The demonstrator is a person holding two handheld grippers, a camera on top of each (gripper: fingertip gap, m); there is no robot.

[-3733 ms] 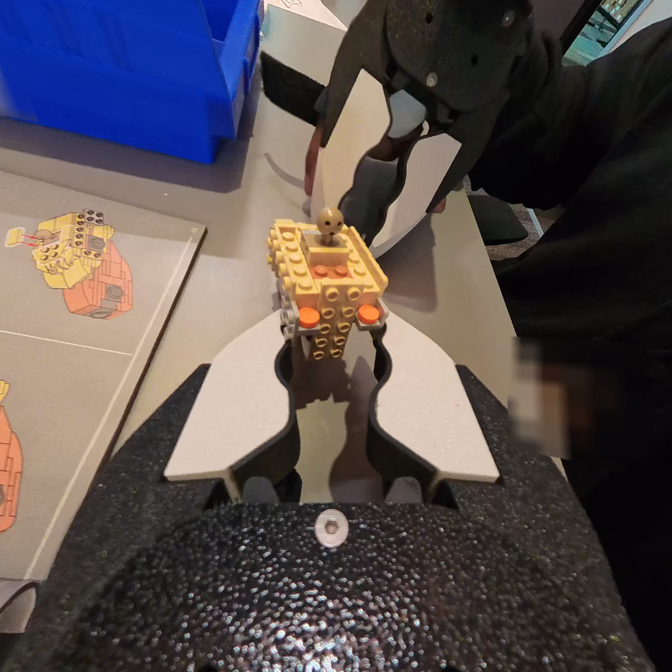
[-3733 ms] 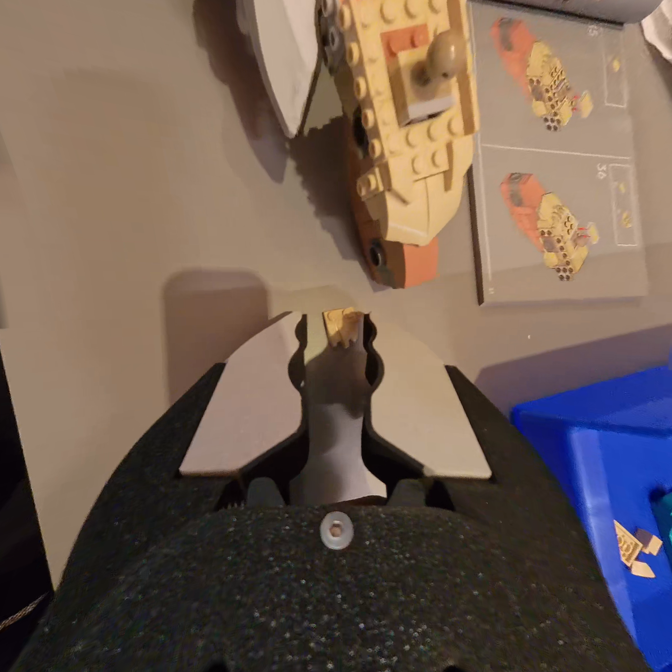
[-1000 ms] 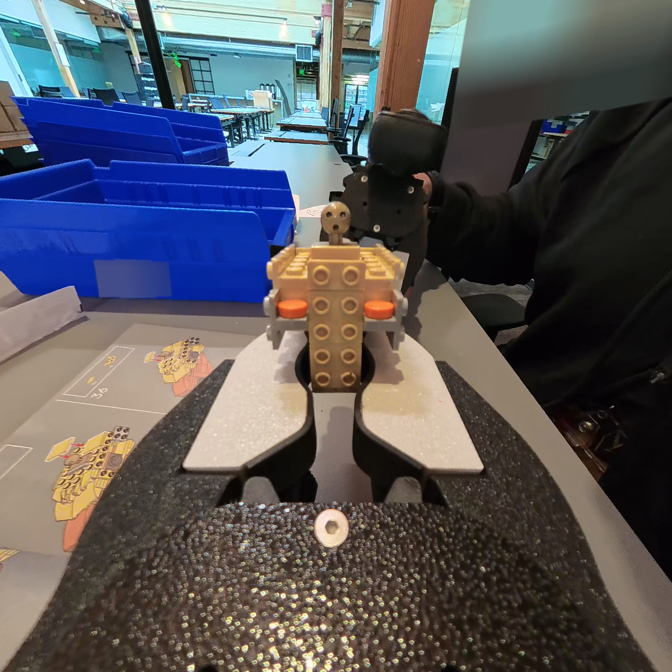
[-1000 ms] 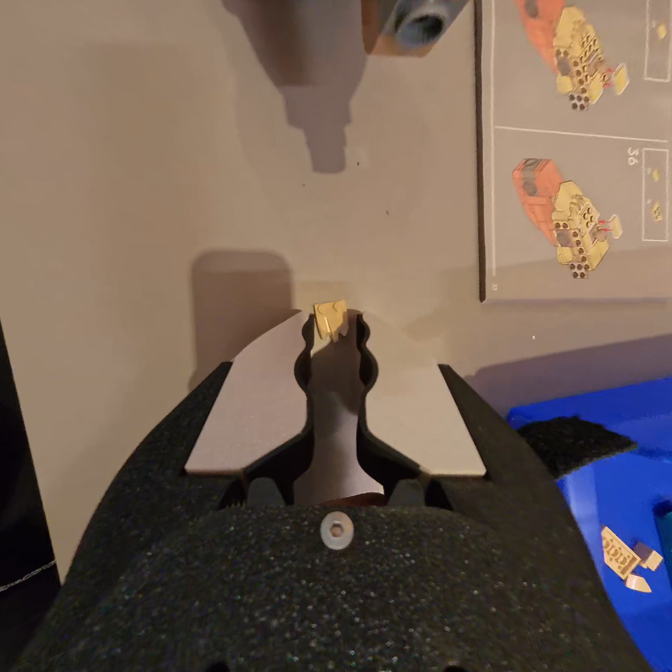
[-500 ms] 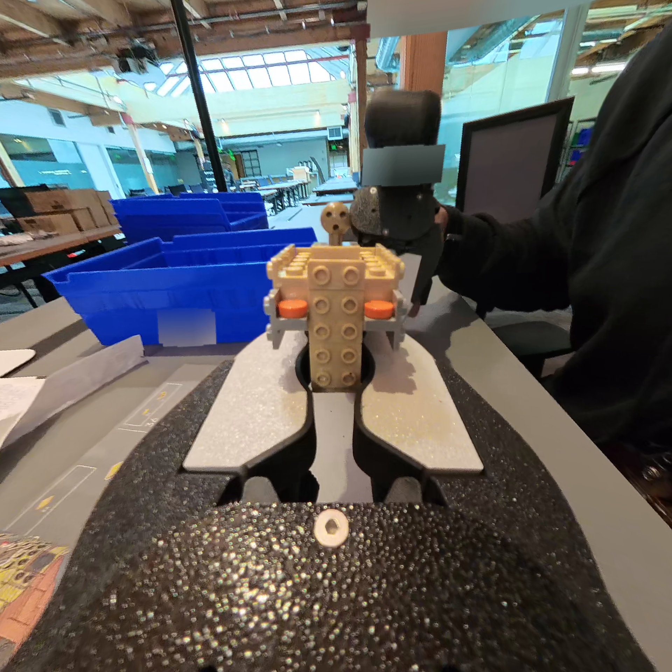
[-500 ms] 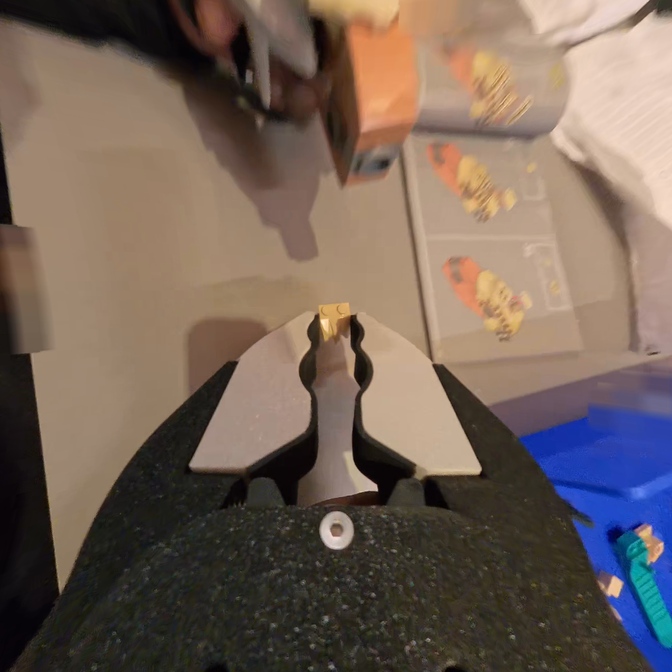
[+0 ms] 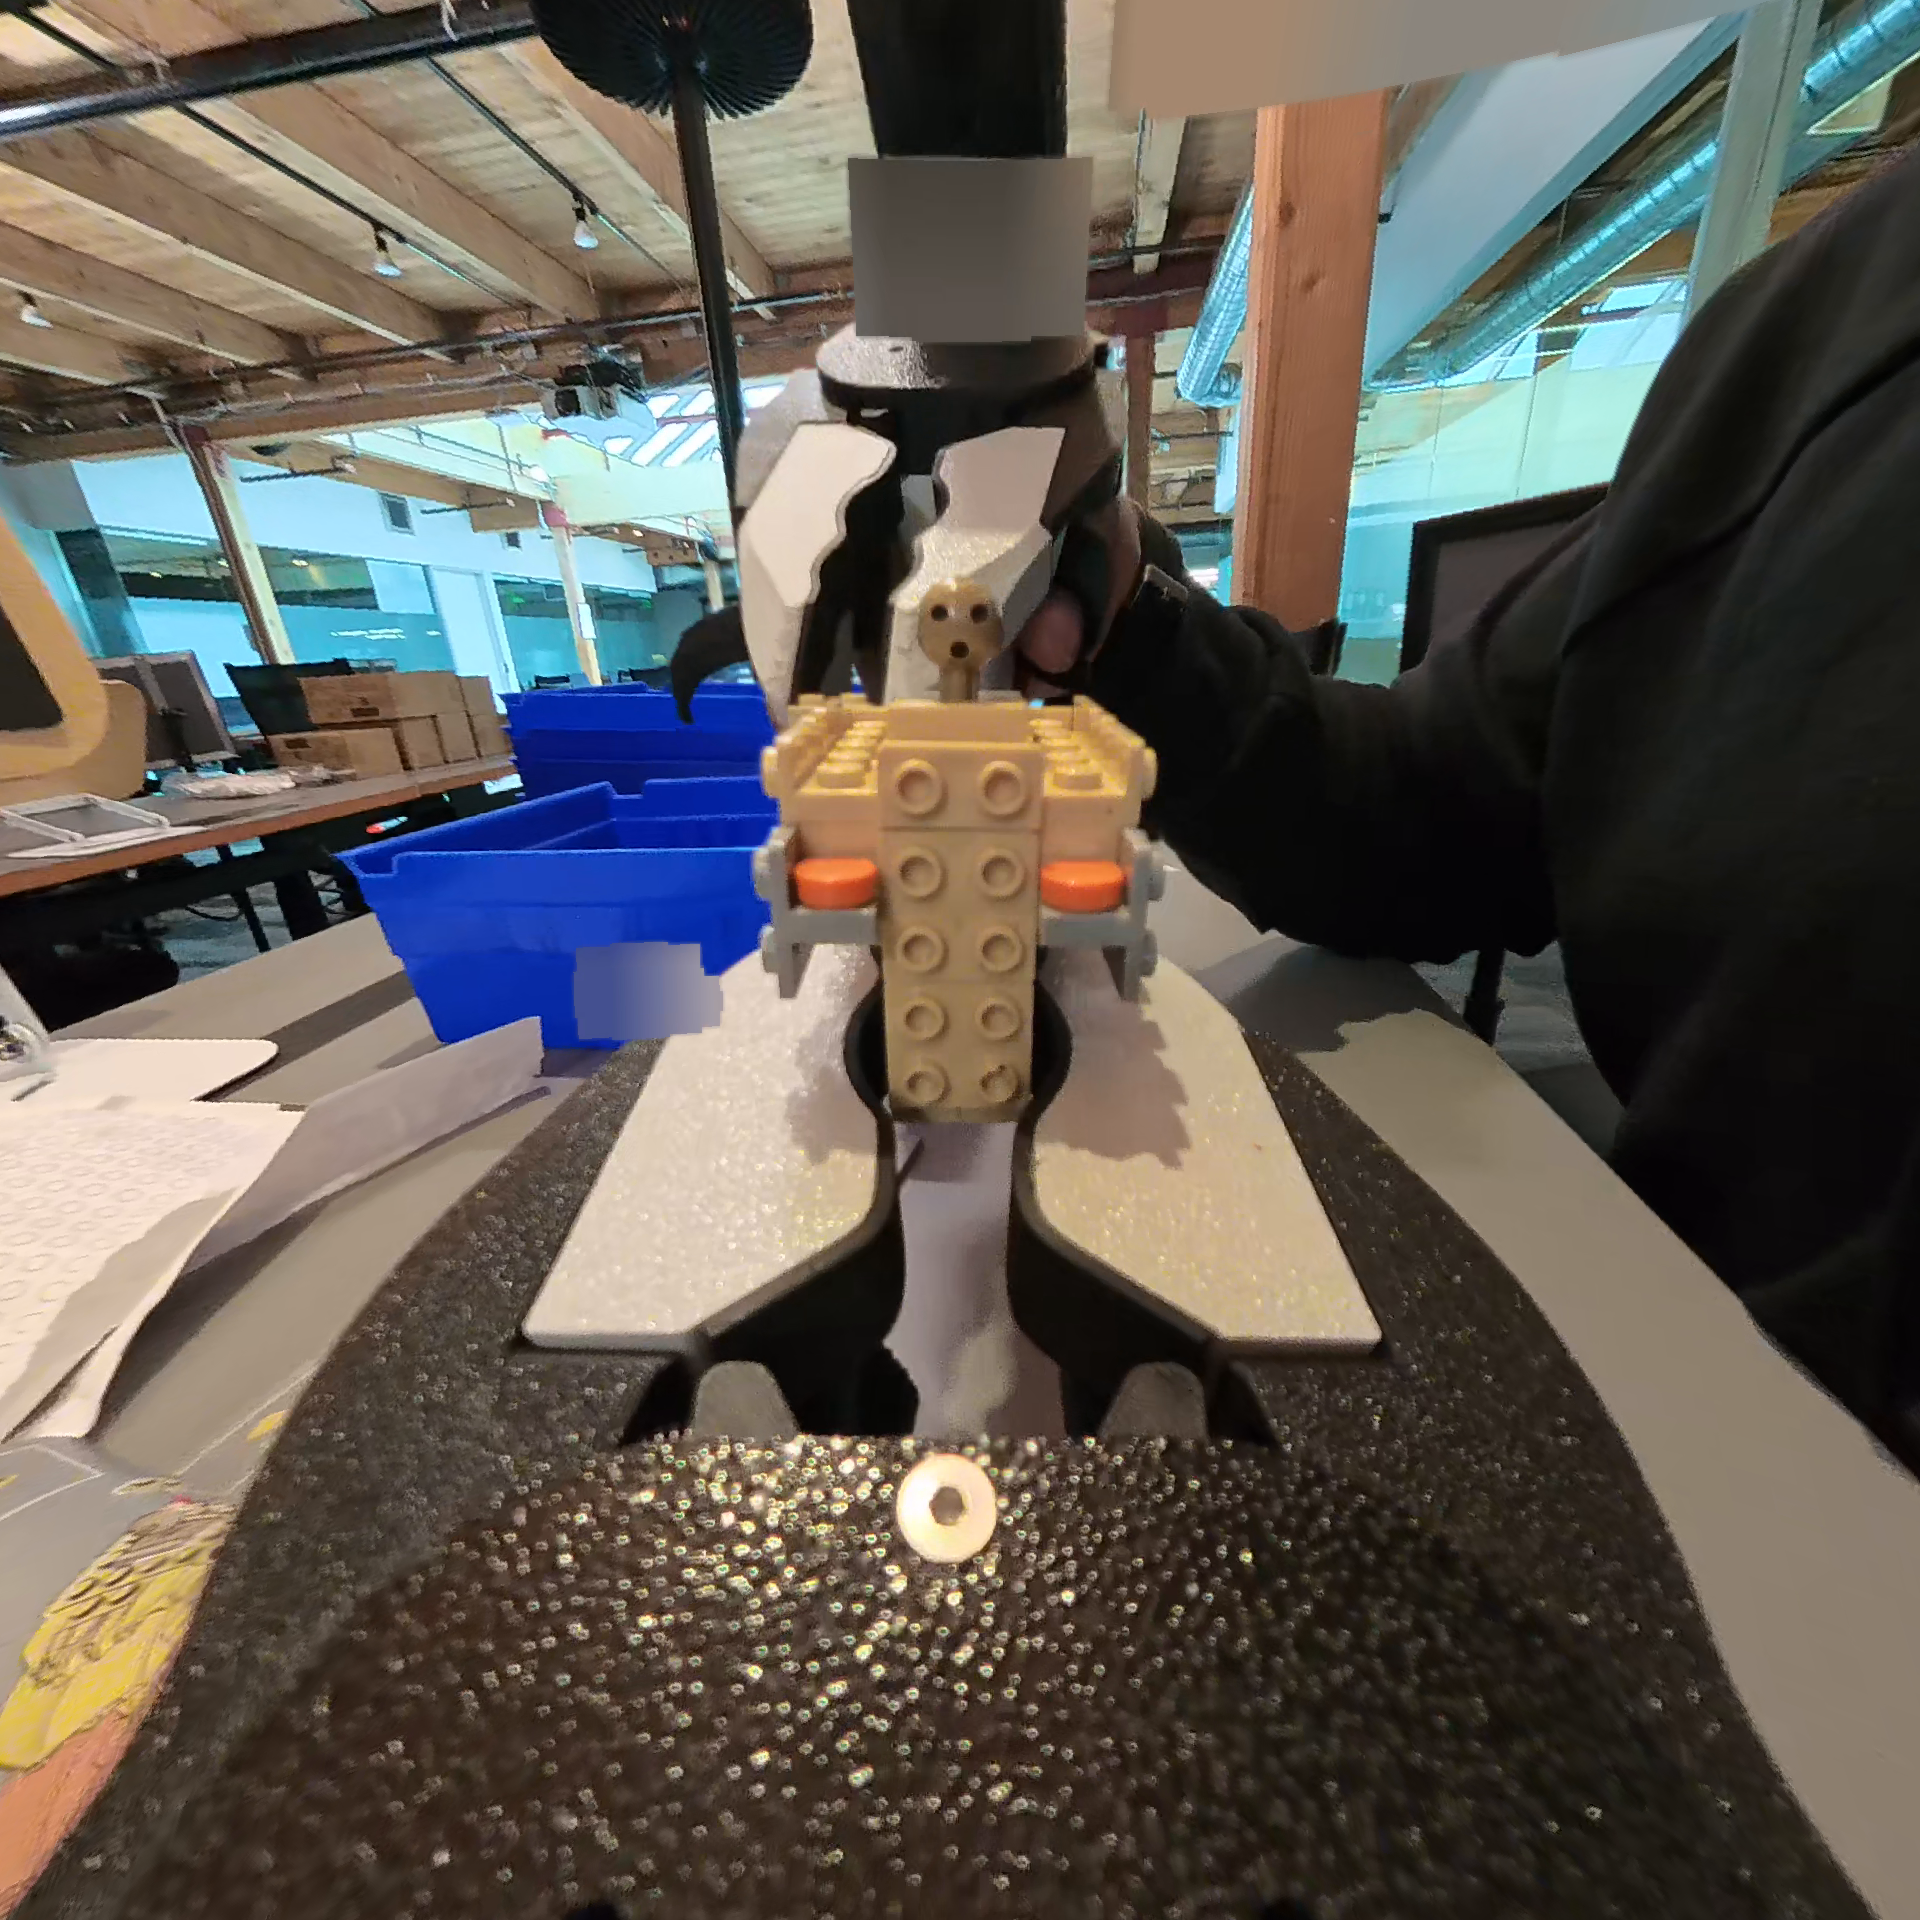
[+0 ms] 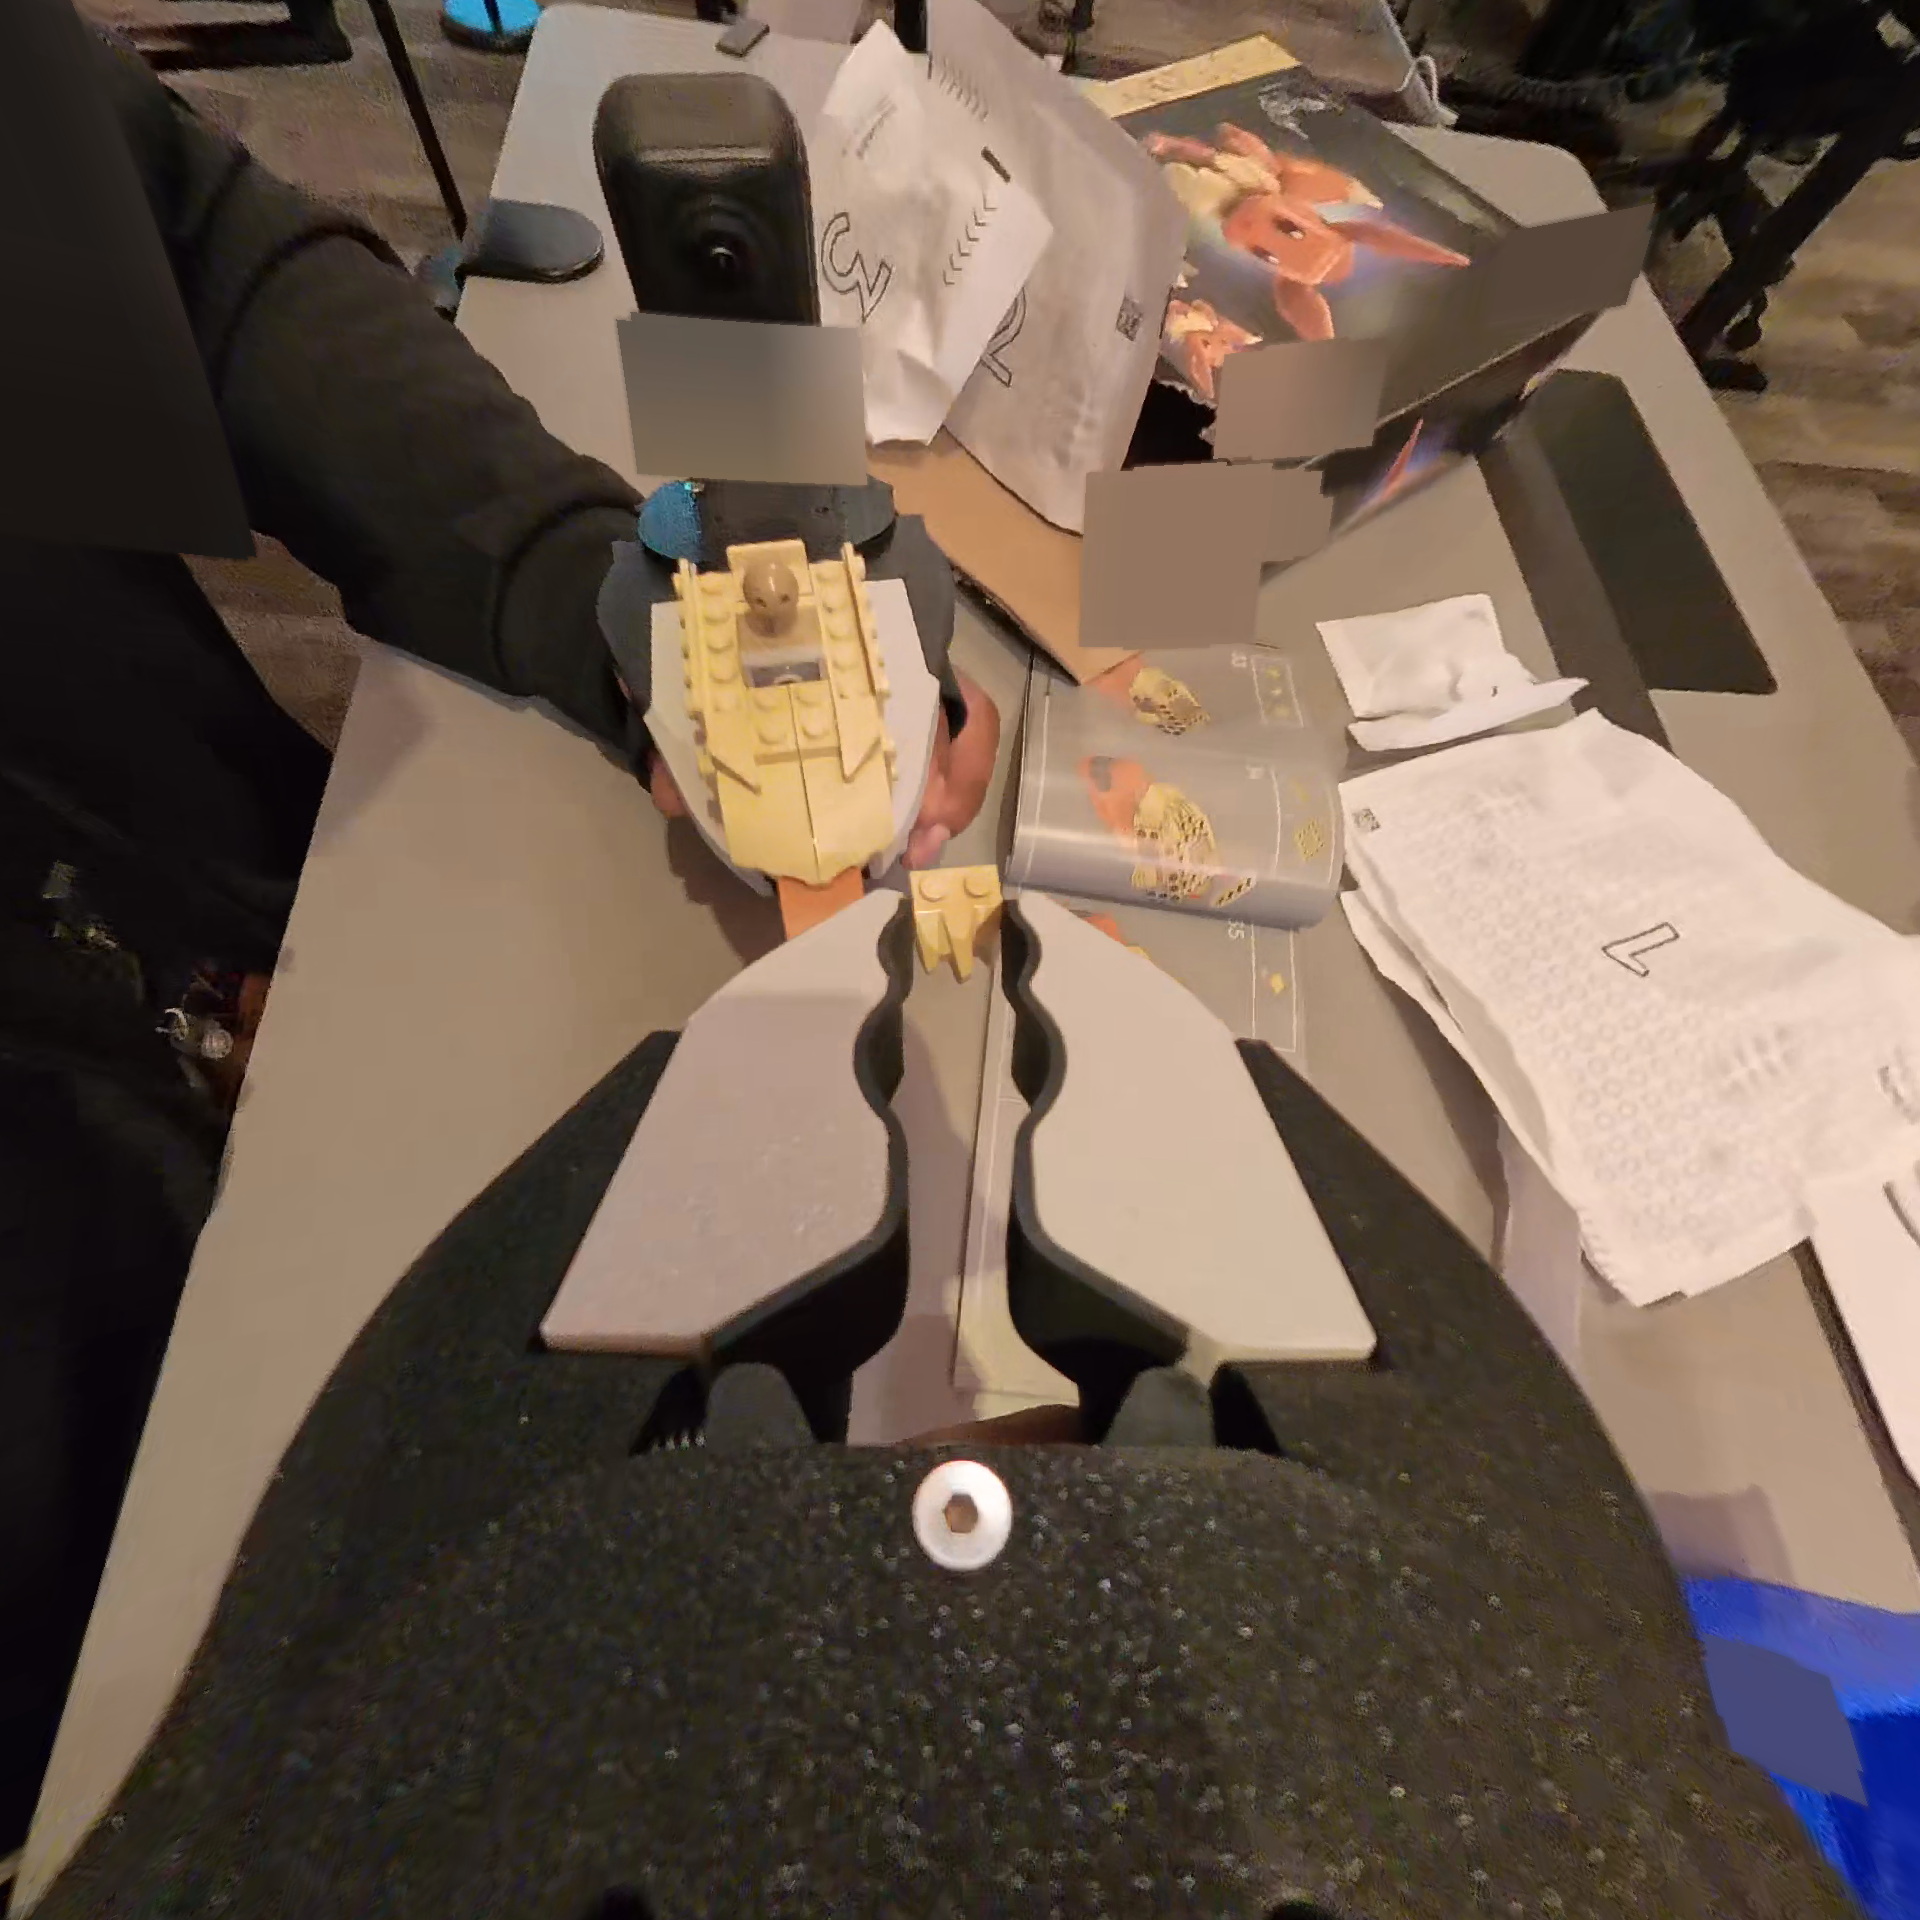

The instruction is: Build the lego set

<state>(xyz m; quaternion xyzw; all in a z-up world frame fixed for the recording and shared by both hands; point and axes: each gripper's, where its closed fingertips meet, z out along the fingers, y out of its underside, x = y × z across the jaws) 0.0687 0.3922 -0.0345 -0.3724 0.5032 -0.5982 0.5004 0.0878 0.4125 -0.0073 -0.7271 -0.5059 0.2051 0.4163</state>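
My left gripper (image 7: pixel 958 1039) is shut on a tan lego model (image 7: pixel 958 862) with orange studs, grey side clips and a ball knob on top, held above the table. The model also shows in the right wrist view (image 8: pixel 784 727), with an orange part below it. My right gripper (image 8: pixel 951 925) is shut on a small tan wedge piece (image 8: pixel 951 920) and hovers just right of the model's front end. In the left wrist view the right gripper (image 7: pixel 904 582) hangs behind and above the model, pointing down.
Blue bins (image 7: pixel 551 883) stand at the far left. An open instruction booklet (image 8: pixel 1164 821), white paper bags (image 8: pixel 1621 997) and the set's box (image 8: pixel 1320 249) lie on the grey table (image 8: pixel 416 1039). A person's dark sleeve (image 7: pixel 1507 727) is at the right. The left gripper's tips are roughly 4 centimetres from the right gripper's.
The right gripper has lifted and swung up from the table with the wedge piece to the model. The left gripper has tilted up, still holding the model.
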